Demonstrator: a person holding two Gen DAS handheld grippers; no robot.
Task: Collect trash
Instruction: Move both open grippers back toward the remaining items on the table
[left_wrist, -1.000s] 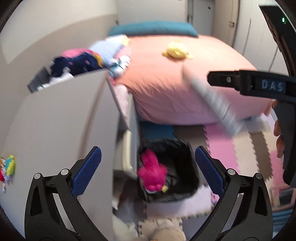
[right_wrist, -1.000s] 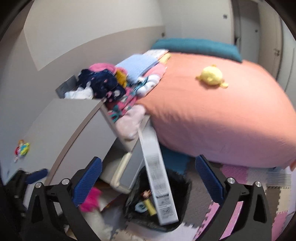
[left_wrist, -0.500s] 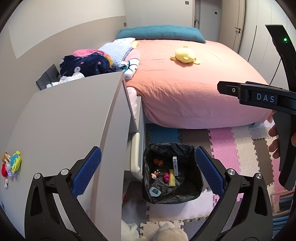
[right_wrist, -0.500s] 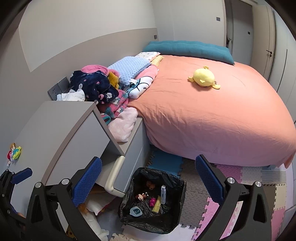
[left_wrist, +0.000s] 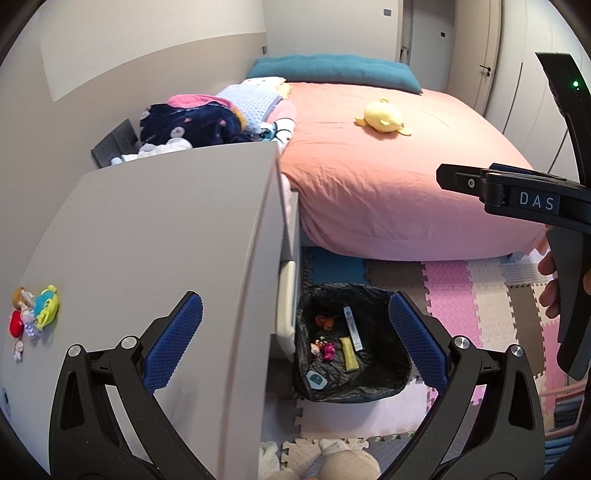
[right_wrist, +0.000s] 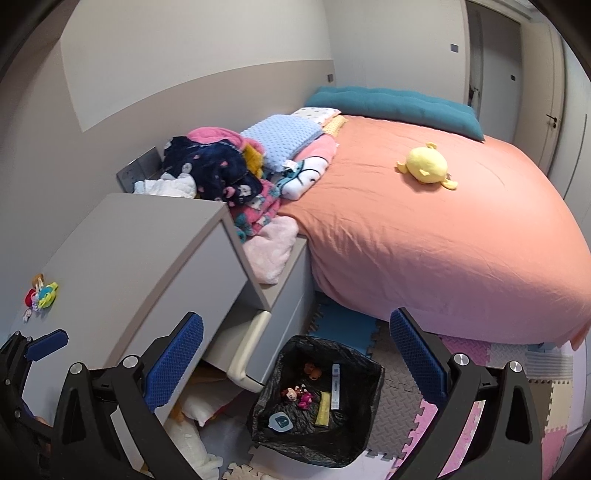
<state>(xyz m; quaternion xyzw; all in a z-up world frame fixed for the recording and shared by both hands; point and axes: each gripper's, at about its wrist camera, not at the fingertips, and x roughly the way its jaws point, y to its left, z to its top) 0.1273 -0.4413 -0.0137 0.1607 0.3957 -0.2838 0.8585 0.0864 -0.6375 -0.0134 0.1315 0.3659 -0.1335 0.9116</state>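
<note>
A black-bagged trash bin (left_wrist: 397, 373) stands on the floor beside the grey dresser. In it lie a white tube (left_wrist: 351, 328), a yellow wrapper (left_wrist: 349, 353), small pink toys (left_wrist: 325, 349) and a round blue-and-white item (left_wrist: 316, 378). My left gripper (left_wrist: 295, 343) is open and empty, high above the dresser edge and the bin. In the right wrist view the bin (right_wrist: 364, 439) sits below my right gripper (right_wrist: 295, 362), which is also open and empty. A cluster of small colourful toys (left_wrist: 33, 314) lies on the dresser top at the left.
The grey dresser (right_wrist: 122, 258) has a lower drawer (right_wrist: 243, 350) pulled out next to the bin. A bed (right_wrist: 443, 240) with an orange cover carries a yellow plush (right_wrist: 424, 164) and a pile of clothes (right_wrist: 221, 173). Foam mat tiles (left_wrist: 480, 295) cover the floor.
One second ago a pink item and a long white one were dropping toward the bin. Now the bin's contents lie still. Both views have steadied and pulled back slightly.
</note>
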